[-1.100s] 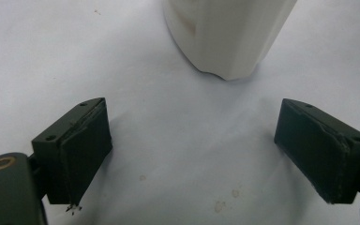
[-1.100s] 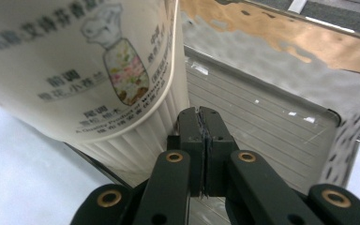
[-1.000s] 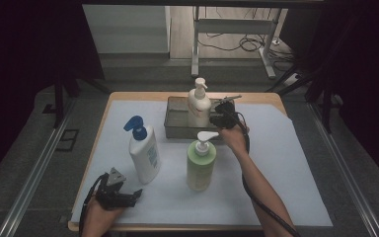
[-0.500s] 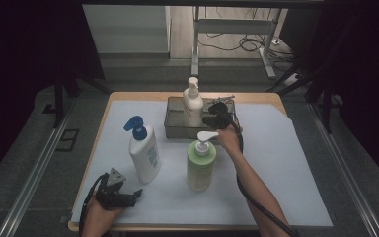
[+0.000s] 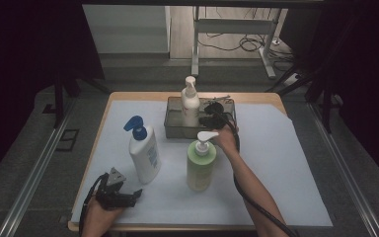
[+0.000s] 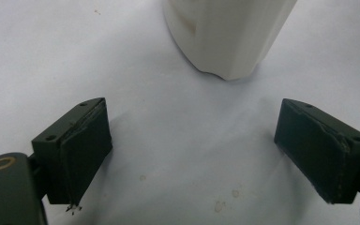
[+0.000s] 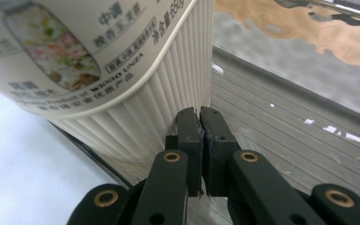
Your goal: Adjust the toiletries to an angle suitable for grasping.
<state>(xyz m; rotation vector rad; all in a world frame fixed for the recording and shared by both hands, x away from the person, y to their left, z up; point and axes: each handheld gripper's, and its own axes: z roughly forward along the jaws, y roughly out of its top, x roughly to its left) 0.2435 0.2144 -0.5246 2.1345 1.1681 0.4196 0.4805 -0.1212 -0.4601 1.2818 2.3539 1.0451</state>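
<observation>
Three pump bottles stand on my table (image 5: 296,163), which a pale sheet (image 5: 286,187) covers nearly to its edges. Of what rests on it, the grey tray (image 5: 173,129) at the far middle is the broadest, and the cream bottle (image 5: 190,106) stands upright in its left half, pump head pointing away from me. Nearer me and to the left is the white bottle (image 5: 145,157) with its blue pump, also upright; to its right and just in front of the tray stands the green bottle (image 5: 200,165) with a white pump. The three are apart from one another. My right claw (image 5: 216,116) reaches over the tray's right half, just beside the cream bottle; in the right gripper view its tips (image 7: 200,123) are pressed together with nothing between them, lying close against the bottle's ribbed side (image 7: 136,117), though I cannot tell whether they touch it, with the tray's ridged floor (image 7: 281,136) beyond. My left claw (image 5: 116,193) rests at the near left corner of the sheet, and in the left gripper view its tips (image 6: 213,150) are spread wide over bare sheet, the base of the white bottle (image 6: 225,37) standing ahead of them, clear of both.
</observation>
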